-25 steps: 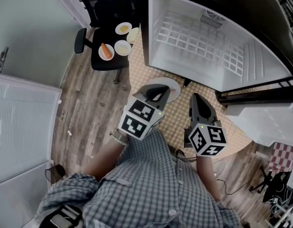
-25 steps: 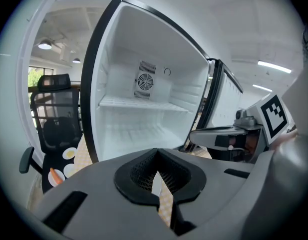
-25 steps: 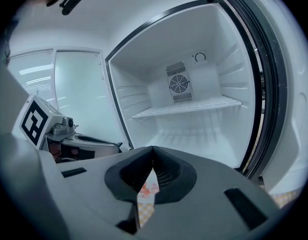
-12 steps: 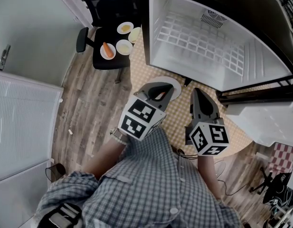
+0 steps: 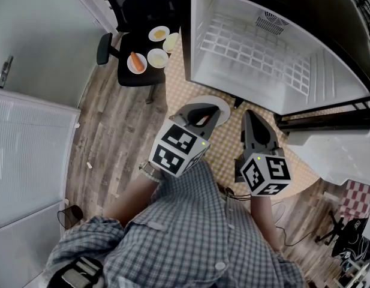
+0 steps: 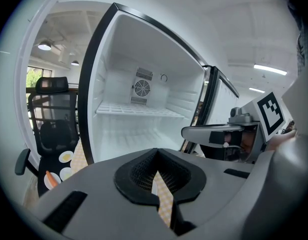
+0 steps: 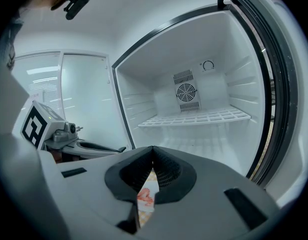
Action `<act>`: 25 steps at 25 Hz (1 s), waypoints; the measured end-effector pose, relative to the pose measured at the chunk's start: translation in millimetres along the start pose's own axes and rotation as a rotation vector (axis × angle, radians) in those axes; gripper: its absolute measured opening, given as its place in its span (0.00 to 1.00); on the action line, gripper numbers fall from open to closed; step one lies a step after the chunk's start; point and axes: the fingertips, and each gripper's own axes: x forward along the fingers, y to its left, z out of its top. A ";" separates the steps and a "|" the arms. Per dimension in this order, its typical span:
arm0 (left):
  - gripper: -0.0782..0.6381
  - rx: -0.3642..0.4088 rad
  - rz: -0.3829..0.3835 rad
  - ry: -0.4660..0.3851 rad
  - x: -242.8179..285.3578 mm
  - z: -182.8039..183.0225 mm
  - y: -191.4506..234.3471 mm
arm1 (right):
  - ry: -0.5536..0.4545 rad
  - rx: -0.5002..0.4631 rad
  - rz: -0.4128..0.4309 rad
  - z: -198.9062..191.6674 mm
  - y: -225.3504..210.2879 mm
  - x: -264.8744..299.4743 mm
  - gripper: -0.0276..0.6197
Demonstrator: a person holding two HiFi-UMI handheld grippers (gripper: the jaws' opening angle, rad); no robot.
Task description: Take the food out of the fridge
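Head view: the white fridge [image 5: 262,53] stands open, and its white wire shelf [image 5: 256,50] and inner walls carry no food. To the left of the fridge is a black office chair [image 5: 137,71] with four round white plates on its seat. One of them [image 5: 135,63] bears an orange carrot [image 5: 135,60]. The other three [image 5: 156,58], [image 5: 159,34], [image 5: 170,42] hold pale food that is too small to name.

Just in front of the fridge's open compartment a fifth white plate [image 5: 219,108] lies on the beige chequered mat [image 5: 185,89], partly covered by the left gripper [image 5: 202,110]. A bit of orange-red food [image 5: 202,120] shows on it through that gripper's frame. The right gripper [image 5: 252,117] hovers beside the left one, also in front of the fridge. Both point towards its interior.

In the left gripper view the left gripper [image 6: 156,155] has its jaws pressed together with nothing between them. The fridge [image 6: 144,99] fills the middle, and the chair with its plates sits at the lower left.

In the right gripper view the right gripper [image 7: 153,154] likewise has its jaws pressed together and empty. Through the opening behind the tips the plate with red food [image 7: 145,196] shows below. The fridge [image 7: 193,109] is straight ahead.
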 end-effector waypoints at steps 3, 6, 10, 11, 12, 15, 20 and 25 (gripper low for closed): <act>0.12 -0.007 -0.005 0.008 1.6 -2.5 0.2 | 0.000 0.001 -0.001 0.4 0.7 -0.5 0.06; 0.12 -0.005 -0.009 0.012 3.0 -3.8 -0.7 | -0.002 0.001 0.001 1.6 1.0 -0.9 0.06; 0.12 -0.004 -0.012 0.014 3.3 -4.4 -1.5 | 0.001 -0.001 -0.001 1.2 0.9 -1.1 0.06; 0.12 -0.004 -0.013 0.014 2.9 -4.4 -1.6 | 0.002 -0.003 -0.002 0.9 1.1 -1.2 0.06; 0.12 -0.005 -0.013 0.014 2.6 -4.4 -1.6 | 0.004 -0.004 -0.003 0.5 1.2 -1.1 0.06; 0.12 -0.008 -0.013 0.015 2.4 -5.1 -1.4 | 0.010 -0.007 -0.003 -1.3 1.2 -0.4 0.06; 0.12 -0.011 -0.016 0.018 3.9 -6.8 -2.5 | 0.017 -0.007 -0.002 -3.7 0.4 -0.6 0.06; 0.12 -0.013 -0.018 0.023 5.1 -8.0 -2.9 | 0.025 -0.004 -0.001 -5.9 -1.0 -0.1 0.06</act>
